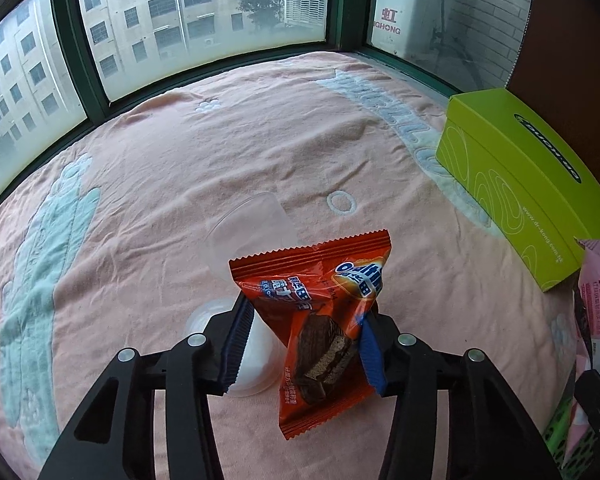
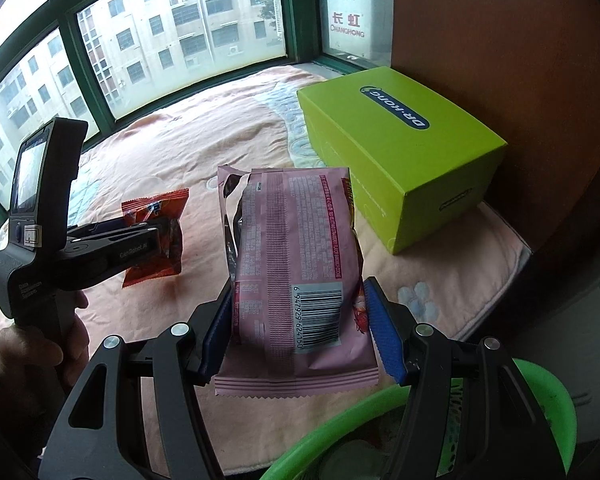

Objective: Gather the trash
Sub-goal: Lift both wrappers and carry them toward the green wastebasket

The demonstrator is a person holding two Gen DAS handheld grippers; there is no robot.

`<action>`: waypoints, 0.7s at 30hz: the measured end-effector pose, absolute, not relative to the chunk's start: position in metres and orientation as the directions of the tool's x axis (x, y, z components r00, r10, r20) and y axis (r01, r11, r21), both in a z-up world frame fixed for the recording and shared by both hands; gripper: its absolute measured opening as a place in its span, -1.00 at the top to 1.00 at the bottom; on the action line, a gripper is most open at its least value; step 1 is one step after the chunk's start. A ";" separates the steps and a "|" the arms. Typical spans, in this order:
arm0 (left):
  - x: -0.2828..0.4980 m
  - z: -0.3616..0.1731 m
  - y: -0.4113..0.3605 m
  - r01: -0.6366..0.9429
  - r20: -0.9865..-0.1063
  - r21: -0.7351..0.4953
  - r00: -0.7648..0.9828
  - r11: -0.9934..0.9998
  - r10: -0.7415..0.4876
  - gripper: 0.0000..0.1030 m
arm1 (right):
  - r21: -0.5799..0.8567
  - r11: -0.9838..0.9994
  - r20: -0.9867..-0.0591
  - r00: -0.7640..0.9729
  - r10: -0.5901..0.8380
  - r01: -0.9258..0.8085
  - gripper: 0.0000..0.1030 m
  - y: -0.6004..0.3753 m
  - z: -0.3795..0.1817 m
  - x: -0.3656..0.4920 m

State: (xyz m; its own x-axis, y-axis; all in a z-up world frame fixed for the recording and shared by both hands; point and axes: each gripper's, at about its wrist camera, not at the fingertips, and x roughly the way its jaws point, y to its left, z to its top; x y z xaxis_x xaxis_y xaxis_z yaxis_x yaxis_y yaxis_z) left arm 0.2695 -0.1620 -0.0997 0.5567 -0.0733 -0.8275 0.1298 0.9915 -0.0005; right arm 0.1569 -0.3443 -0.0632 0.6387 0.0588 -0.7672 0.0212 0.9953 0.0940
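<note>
Surface: I'm looking at a pink blanket (image 1: 260, 152) with pale green and white patterns, spread flat with a few soft creases; it fills a window bay.
Room: a dark green window frame (image 1: 66, 36) curves round from 9 to 1 o'clock, with apartment blocks outside; a reddish-brown wall (image 2: 500, 40) closes the side at 2 o'clock.
Box: a lime green box (image 2: 400, 144) sits on the blanket at 2 o'clock against the wall, lid closed.
Cups: two clear plastic cups lie on the blanket in my left view; one (image 1: 252, 224) is on its side at 12 o'clock behind the wrapper, the other (image 1: 252, 360) is partly hidden beneath the left fingers.
Basket: the rim of a green basket (image 2: 340, 432) shows at 5 o'clock in my right view, directly below the right fingers.
Left hand-held gripper (image 1: 300, 344): its blue pads are pinching an orange snack wrapper (image 1: 324, 320), which stands upright and clear of the blanket; the jaws have just closed in on it.
Right hand-held gripper (image 2: 300, 332): its pads clamp the lower end of a pink snack packet (image 2: 296, 264), barcode side toward me, held up off the blanket above the basket rim.
Pose: both point steeply downward; from the right view the left unit sits at 9 o'clock, a hand (image 2: 40, 344) wrapped round its grip.
In the way: the pink packet blocks much of my right view of the blanket's middle.
</note>
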 end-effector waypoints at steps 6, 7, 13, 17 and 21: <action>0.244 -0.074 -0.155 0.155 -0.793 -0.023 0.599 0.988 -0.113 0.21 | 0.120 0.992 -0.751 0.656 0.067 0.036 -0.20 -0.340 -0.056 0.136; 0.239 -0.069 -0.152 0.155 -0.787 -0.032 0.605 0.987 -0.120 0.21 | 0.124 0.992 -0.748 0.661 0.068 0.039 -0.20 -0.339 -0.054 0.133; 0.210 -0.038 -0.130 0.151 -0.746 -0.077 0.647 0.986 -0.157 0.22 | 0.134 0.990 -0.717 0.693 0.070 0.039 -0.20 -0.325 -0.043 0.112; 0.188 -0.019 -0.117 0.155 -0.718 -0.095 0.674 0.983 -0.176 0.22 | 0.140 0.989 -0.695 0.716 0.067 0.044 -0.20 -0.317 -0.034 0.097; 0.168 -0.004 -0.105 0.153 -0.696 -0.122 0.692 0.981 -0.194 0.22 | 0.138 0.989 -0.674 0.737 0.053 0.055 -0.20 -0.313 -0.026 0.080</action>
State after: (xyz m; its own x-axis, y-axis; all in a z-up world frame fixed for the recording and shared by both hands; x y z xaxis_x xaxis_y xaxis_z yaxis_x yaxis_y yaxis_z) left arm 0.1682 -0.1046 -0.0045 0.6916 -0.1939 -0.6958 0.1527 0.9808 -0.1216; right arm 0.0803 -0.3128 -0.0258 0.7369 0.0531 -0.6739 0.0550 0.9889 0.1380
